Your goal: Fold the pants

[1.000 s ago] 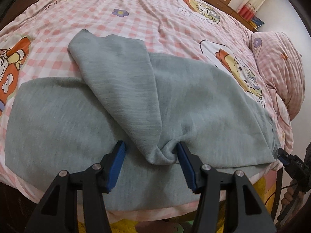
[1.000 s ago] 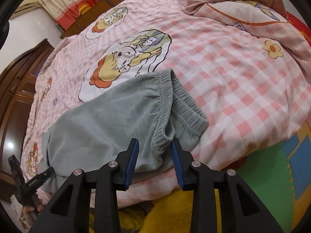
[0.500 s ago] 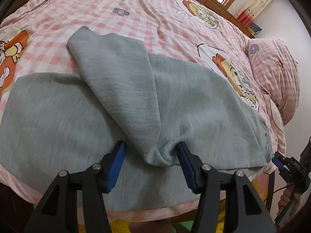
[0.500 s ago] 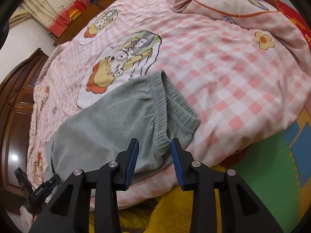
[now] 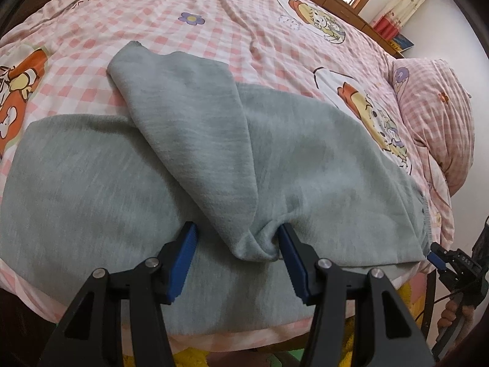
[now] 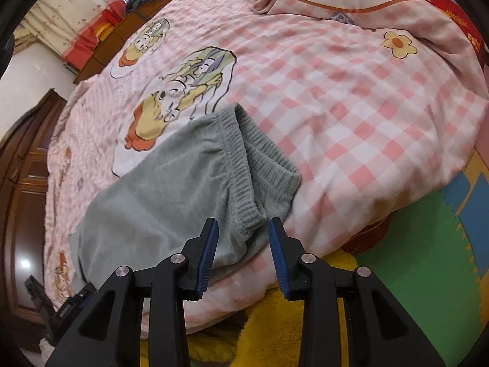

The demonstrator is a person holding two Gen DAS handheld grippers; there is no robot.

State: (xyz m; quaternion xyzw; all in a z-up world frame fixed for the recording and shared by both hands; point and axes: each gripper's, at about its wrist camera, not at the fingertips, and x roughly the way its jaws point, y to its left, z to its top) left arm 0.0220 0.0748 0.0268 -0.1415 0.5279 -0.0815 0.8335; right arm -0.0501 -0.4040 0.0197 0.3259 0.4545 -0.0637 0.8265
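Grey pants (image 5: 214, 159) lie spread across the near edge of the bed, with one leg folded back over the other toward the far left. My left gripper (image 5: 237, 227) is open and straddles the bunched crotch fold; its right pad (image 5: 290, 253) touches the cloth and the left pad stands clear. In the right wrist view the ribbed waistband (image 6: 262, 165) lies open at the bed's edge. My right gripper (image 6: 243, 222) is open, with the near waistband corner between its pads and neither pad pressing on it.
The bed (image 5: 244, 30) has a pink checked cover with cartoon prints. A checked pillow (image 5: 437, 113) lies at its far right. A dark wooden wardrobe (image 6: 21, 183) stands beyond the bed. A coloured floor mat (image 6: 412, 244) and a yellow fluffy rug (image 6: 275, 321) lie below the bed's edge.
The right wrist view has tilted a little, so the waistband sits slightly further left in it. The pants and both pairs of jaws stand as before.
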